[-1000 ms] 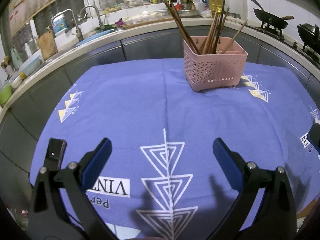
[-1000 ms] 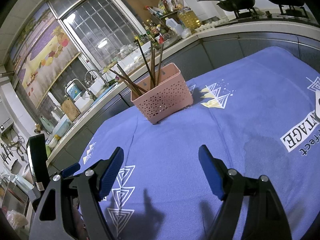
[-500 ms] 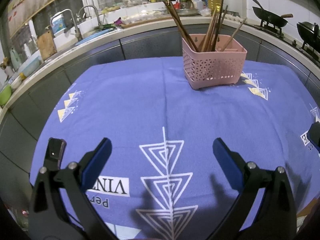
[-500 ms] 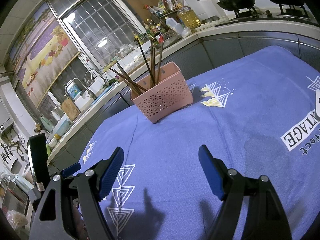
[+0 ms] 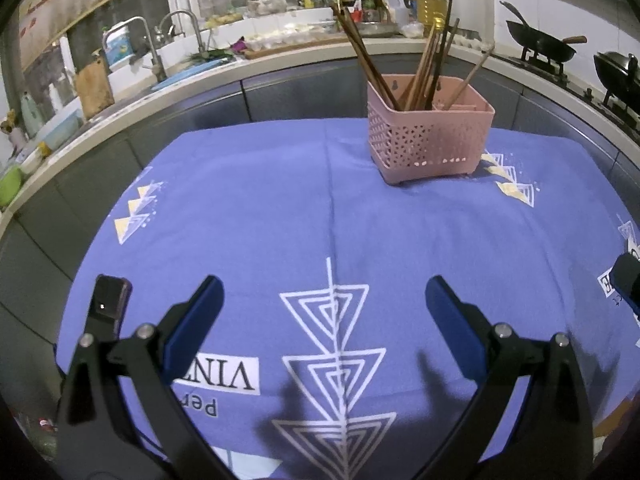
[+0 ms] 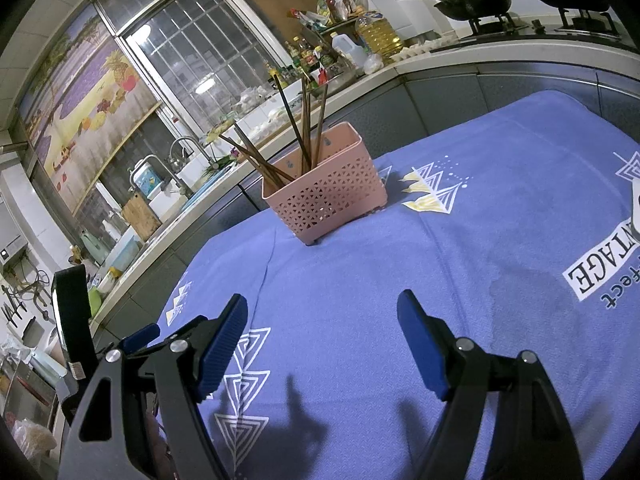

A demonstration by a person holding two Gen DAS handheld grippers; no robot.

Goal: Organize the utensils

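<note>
- Chopsticks (image 5: 420,68) are all standing in the pink basket (image 5: 430,140), leaning against its rim at different angles, since the basket is much shorter than they are and only props up their lower ends.
- Basket sits at the far side of the blue cloth (image 5: 320,220) that covers the counter, well apart from both grippers, probably parked there so the near side stays free for working.
- Left gripper (image 5: 324,308) hovers over the near part of the cloth, jaws spread wide with nothing between them.
- Right gripper (image 6: 322,324) is the same deal: jaws released, nothing held, aimed roughly toward the basket.
- No loose utensil shows anywhere on the cloth in either view, so my guess is the sorting is basically finished and both hands are just parked.
- Something pale pokes in at the right edge of the right view, can't tell what it is.
</note>
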